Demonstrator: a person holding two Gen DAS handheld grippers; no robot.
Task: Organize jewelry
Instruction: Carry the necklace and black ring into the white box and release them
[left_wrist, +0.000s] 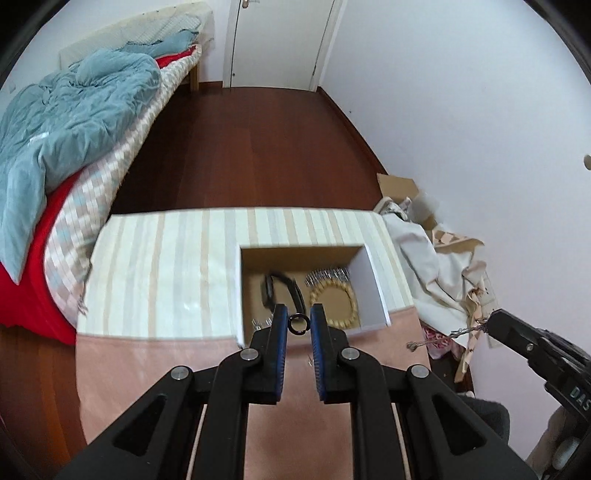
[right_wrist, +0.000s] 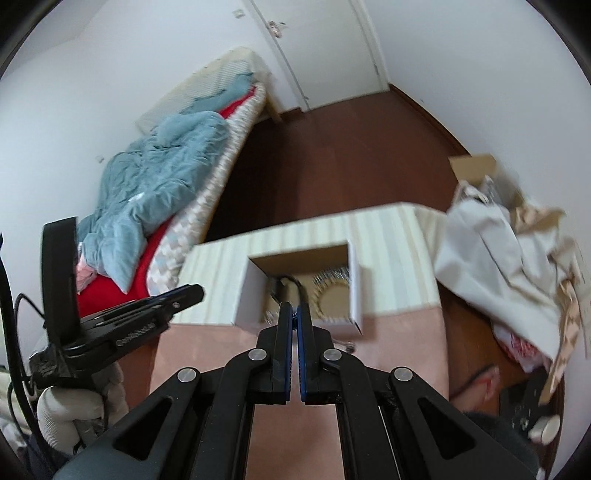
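An open cardboard box (left_wrist: 255, 258) sits on the cloth-covered table (left_wrist: 159, 251). Inside lie a black watch (left_wrist: 284, 288), a wooden bead bracelet (left_wrist: 334, 301) and silver pieces behind it. My left gripper (left_wrist: 298, 323) holds a small black ring (left_wrist: 298, 324) between its blue pads, just above the box's front edge. My right gripper (right_wrist: 296, 314) is shut on a thin chain, which trails from its tip in the left wrist view (left_wrist: 447, 338). The box also shows in the right wrist view (right_wrist: 354, 295).
A bed with a blue duvet (left_wrist: 74, 114) stands at the left. A heap of cloth and cardboard (left_wrist: 436, 251) lies to the right of the table. Dark wooden floor (left_wrist: 251, 140) runs to a white door at the back.
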